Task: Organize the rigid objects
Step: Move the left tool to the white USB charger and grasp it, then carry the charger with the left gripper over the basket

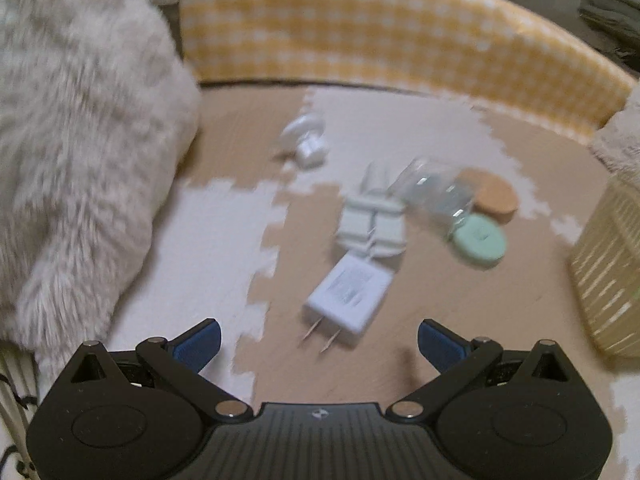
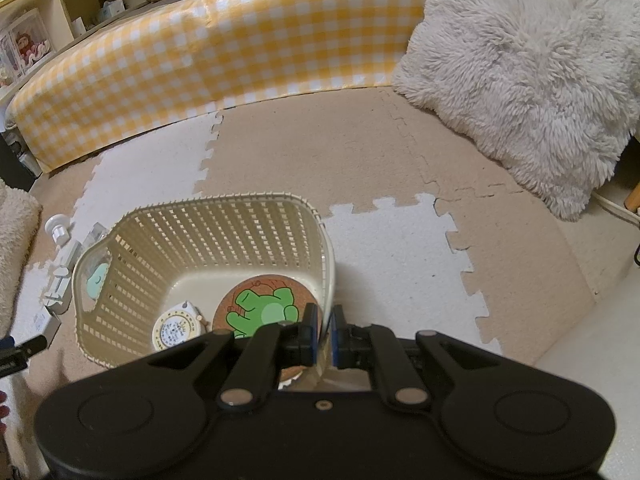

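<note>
You are holding your right gripper (image 2: 325, 330) with its jaws pressed together on the near rim of the cream basket (image 2: 200, 216), pinning it in place on the foam mat (image 2: 400, 248), while your left gripper (image 1: 319, 338) is hanging with its blue fingers (image 1: 200, 342) spread wide and nothing between them. The white plug adapter (image 1: 350, 294) is lying just ahead of that open gripper, prongs pointing back toward you, on the mat to the left of the basket. Beyond the adapter, further from the basket's near corner, a white clip-like piece (image 1: 374, 222), a clear jar on its side (image 1: 436, 196), a mint disc (image 1: 478, 242) and a cork disc (image 1: 494, 196) are crowding together, some touching. Inside the basket a frog coaster (image 2: 264, 308) and a round dial (image 2: 176, 328) are already resting on the floor. For this pickup, you are best lining the fingers across the adapter's flat sides rather than over the prongs, coming down squarely so it does not skid on the mat. Be keeping the right clamp firm so the basket stays put for the drop. The left view is blurred, so fine contact is hard to judge.
</note>
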`<state>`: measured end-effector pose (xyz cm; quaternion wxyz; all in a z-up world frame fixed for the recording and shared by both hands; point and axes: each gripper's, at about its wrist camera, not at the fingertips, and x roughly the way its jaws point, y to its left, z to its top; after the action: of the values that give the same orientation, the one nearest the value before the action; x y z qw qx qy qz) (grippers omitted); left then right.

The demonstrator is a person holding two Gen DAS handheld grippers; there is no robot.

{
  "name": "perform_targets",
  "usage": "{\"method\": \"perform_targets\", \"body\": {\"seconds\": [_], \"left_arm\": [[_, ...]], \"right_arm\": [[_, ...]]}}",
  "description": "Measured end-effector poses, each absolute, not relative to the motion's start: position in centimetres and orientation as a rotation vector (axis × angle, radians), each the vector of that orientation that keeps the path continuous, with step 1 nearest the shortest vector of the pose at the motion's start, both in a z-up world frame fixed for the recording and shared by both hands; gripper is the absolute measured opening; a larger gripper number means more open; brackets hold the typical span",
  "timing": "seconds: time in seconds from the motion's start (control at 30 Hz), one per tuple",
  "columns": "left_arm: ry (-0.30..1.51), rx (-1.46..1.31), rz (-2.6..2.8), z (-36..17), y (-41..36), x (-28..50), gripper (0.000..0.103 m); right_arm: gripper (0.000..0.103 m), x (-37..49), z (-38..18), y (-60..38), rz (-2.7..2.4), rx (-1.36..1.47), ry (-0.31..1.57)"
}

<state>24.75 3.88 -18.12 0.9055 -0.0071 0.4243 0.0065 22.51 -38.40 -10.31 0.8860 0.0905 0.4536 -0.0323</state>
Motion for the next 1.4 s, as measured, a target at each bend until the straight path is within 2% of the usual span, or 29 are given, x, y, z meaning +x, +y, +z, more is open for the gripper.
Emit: {"method": "perform_targets", "body": {"seconds": [0.5,0.77,0.97,1.23,1.4], "left_arm": [[0.865,-0.112,0.230,-19.2,8.6,24.2,0.103],[0.814,-0.169,0.060,-17.8,5.9,24.2,0.103],[0.820,-0.314,0.095,-18.2,4.6,25.6,0.093],[0.817,-0.239,0.197,-18.3,4.3,27.2,0.069],[0.810,-0.197,0.170,-18.2,4.0,27.0,0.064]], "right_arm": [[0.007,22.6,-10.3,-38.2,-0.073,0.168,0.944],[0.007,22.6,-10.3,-38.1,-0.075,0.163,0.945],[0.008,22.7,-10.3,-37.9,-0.079,0.152,0.946],[0.008,22.6,-10.3,-37.8,-0.077,0.155,0.945],[0.008,22.6,-10.3,-37.8,-0.077,0.154,0.946]]}}
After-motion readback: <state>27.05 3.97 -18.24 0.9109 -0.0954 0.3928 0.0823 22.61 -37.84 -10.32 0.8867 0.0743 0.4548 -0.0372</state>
